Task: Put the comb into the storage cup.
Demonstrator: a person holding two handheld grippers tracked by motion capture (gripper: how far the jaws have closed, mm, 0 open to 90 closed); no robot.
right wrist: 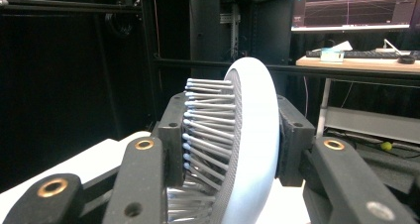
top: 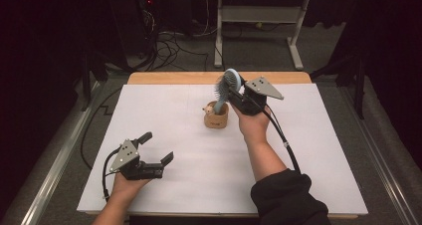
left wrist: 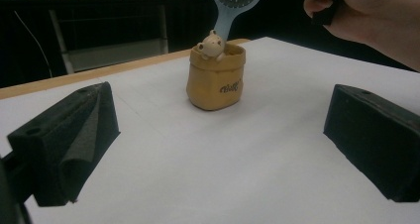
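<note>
The right gripper (top: 238, 91) clamps the head of a pale blue hairbrush (top: 228, 83), bristles against one jaw and the smooth back against the other. Below the jaws, the brush's handle reaches down into a tan bear-topped pot (top: 216, 116), seemingly touching its rim. The left gripper (top: 157, 148) rests well apart, jaws wide open with nothing between them.

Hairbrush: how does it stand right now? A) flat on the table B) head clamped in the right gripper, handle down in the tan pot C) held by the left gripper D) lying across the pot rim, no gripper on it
B: the right gripper is clamped on the head of the hairbrush, whose handle reaches down into the pot.
</note>
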